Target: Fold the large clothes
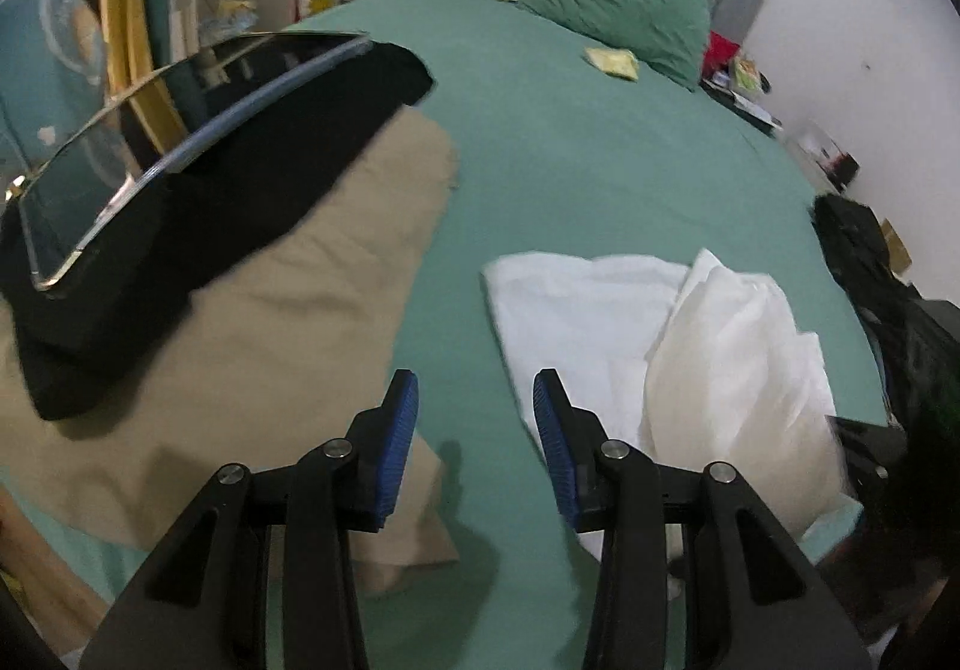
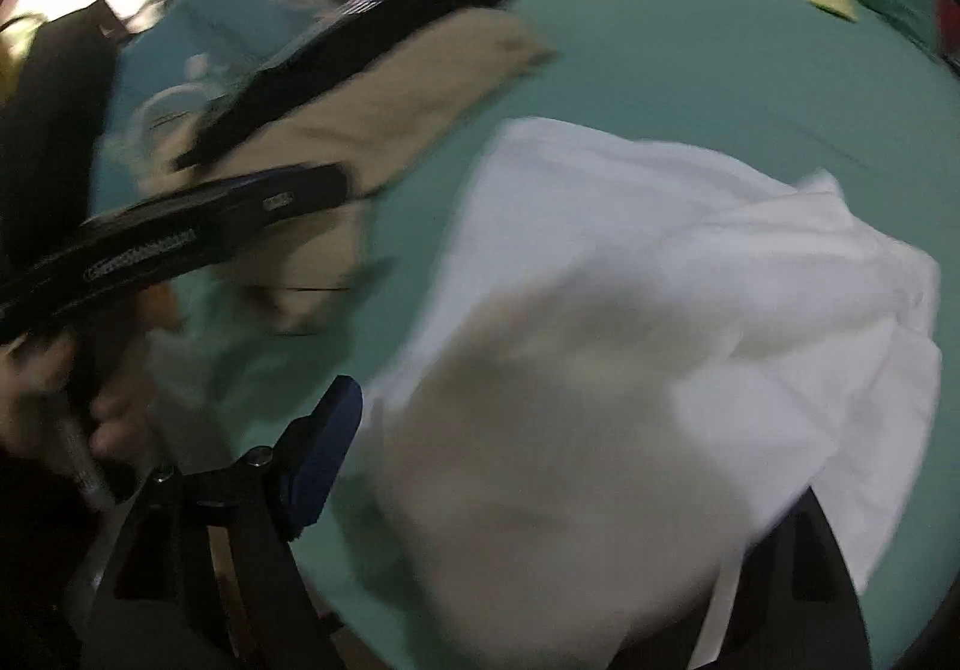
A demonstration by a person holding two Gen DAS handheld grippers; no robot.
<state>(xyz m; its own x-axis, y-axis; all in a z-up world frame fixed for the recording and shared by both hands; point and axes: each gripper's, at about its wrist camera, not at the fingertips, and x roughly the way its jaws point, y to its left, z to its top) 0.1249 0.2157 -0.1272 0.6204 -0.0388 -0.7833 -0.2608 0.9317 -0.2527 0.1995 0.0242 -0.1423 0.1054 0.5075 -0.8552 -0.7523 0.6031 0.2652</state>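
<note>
Two hand-held grippers over a white garment on the bed

The left hand-held gripper (image 1: 474,418) gapes wide, holding nothing; the right hand-held gripper (image 2: 498,466) is smothered in blurred white garment (image 1: 654,346), grip unclear. Garment lies bunched at the bed's (image 1: 600,159) near edge, beside tan cloth (image 1: 288,310).

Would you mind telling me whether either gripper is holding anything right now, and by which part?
The left gripper is open and empty. The white garment covers the right gripper; whether it grips the cloth cannot be told.
</note>
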